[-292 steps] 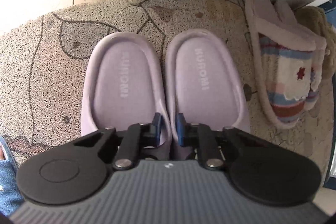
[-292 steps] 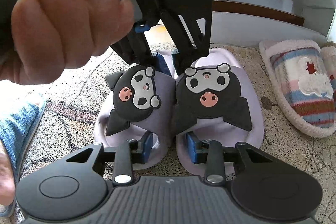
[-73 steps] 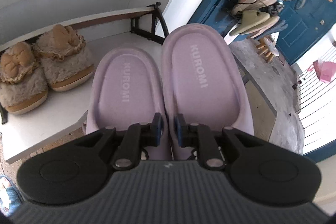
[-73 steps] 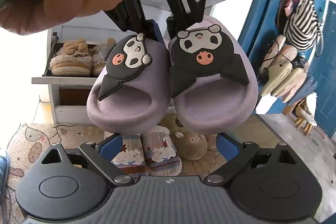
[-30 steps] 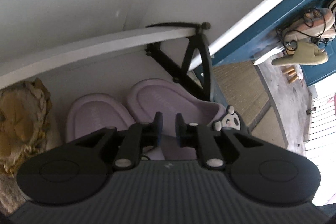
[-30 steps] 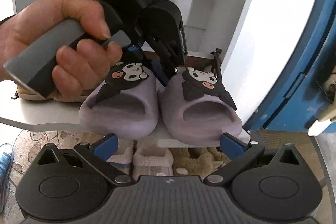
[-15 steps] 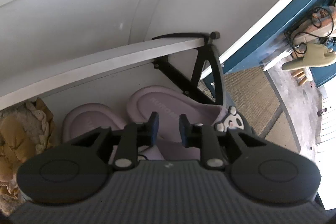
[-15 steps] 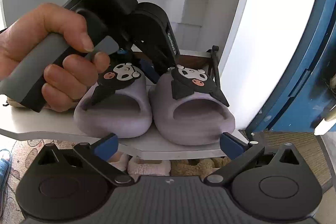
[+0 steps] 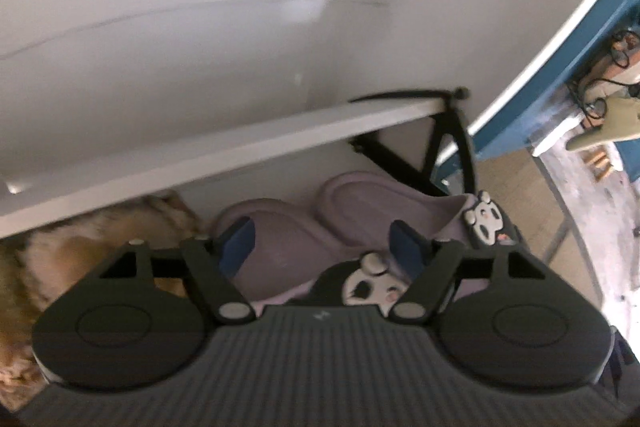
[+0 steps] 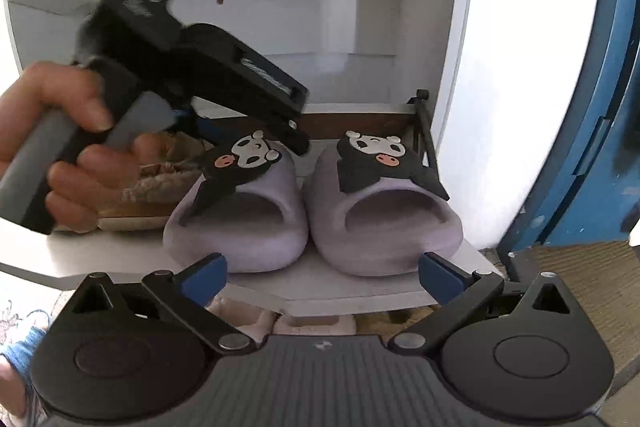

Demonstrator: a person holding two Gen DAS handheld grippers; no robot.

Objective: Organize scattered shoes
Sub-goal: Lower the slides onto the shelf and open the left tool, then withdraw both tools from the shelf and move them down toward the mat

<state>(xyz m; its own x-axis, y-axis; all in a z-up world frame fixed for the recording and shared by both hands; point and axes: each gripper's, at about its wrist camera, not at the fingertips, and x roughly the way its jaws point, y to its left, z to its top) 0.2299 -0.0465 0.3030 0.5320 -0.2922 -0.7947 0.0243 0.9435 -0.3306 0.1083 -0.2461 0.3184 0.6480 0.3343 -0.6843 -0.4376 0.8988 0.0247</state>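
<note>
Now that the two purple slippers (image 10: 312, 211) sit side by side on the white shelf (image 10: 120, 263), at the centre of the right wrist view, you have this pair put away. Your left gripper (image 9: 320, 247) has just been opening; its jaws stand wide, with the slippers' inner edges between them but the pads clear. Your right gripper (image 10: 320, 273), low in its frame, is also spread wide and holds nothing. The furry tan slippers (image 10: 160, 175) sit just beside the pair, at centre left. Under the shelf edge, more slippers (image 10: 280, 319) show on the floor, so I judge some tidying remains.
</note>
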